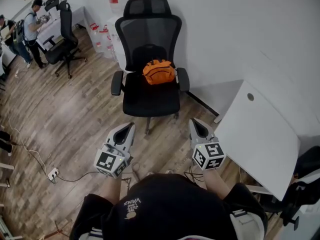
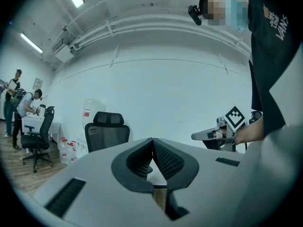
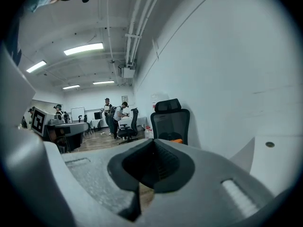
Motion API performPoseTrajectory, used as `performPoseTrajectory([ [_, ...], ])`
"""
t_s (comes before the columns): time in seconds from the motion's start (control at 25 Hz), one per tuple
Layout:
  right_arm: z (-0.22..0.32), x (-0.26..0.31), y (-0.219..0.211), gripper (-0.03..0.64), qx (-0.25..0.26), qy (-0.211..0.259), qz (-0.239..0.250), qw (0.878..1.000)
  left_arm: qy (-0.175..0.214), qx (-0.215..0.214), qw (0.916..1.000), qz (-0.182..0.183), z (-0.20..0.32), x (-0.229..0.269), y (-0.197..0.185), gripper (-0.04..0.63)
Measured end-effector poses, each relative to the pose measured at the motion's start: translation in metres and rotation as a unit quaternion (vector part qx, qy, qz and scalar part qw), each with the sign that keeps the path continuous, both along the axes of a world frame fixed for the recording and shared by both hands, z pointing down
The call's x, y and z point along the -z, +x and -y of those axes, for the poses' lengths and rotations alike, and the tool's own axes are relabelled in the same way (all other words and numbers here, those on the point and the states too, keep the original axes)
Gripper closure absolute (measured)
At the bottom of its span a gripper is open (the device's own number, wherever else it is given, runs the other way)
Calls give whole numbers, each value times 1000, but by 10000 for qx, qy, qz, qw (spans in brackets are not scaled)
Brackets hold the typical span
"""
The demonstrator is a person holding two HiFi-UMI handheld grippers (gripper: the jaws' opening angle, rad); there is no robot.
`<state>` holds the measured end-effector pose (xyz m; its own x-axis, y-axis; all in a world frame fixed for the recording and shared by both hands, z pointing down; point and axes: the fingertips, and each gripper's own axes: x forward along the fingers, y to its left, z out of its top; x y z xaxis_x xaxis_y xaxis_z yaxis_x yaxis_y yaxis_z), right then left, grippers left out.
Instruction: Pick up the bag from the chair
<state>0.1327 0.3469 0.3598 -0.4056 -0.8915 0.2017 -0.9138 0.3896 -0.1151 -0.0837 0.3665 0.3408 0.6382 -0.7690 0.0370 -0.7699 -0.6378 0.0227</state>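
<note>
An orange bag (image 1: 159,72) lies at the back of the seat of a black mesh office chair (image 1: 150,96) that stands against the white wall. My left gripper (image 1: 129,128) is shut and empty, held in front of the chair, short of its seat edge. My right gripper (image 1: 196,122) is shut and empty too, level with the left one, to the right of the chair. In the right gripper view the chair (image 3: 170,122) shows ahead with a sliver of the orange bag (image 3: 176,140) above my shut jaws. The left gripper view shows the chair back (image 2: 107,134); the bag is hidden there.
A white desk (image 1: 260,134) stands close at the right, beside my right gripper. A second black chair (image 1: 65,34) and people by a table are at the far left. A power strip (image 1: 52,173) and cables lie on the wooden floor at the lower left.
</note>
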Motion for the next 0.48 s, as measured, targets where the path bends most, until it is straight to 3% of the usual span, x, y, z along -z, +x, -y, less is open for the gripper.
performPoseTrajectory([
  [0.48, 7, -4, -21, 618, -179, -6, 69, 9998, -32, -101, 9999, -71, 12, -6, -22, 588],
])
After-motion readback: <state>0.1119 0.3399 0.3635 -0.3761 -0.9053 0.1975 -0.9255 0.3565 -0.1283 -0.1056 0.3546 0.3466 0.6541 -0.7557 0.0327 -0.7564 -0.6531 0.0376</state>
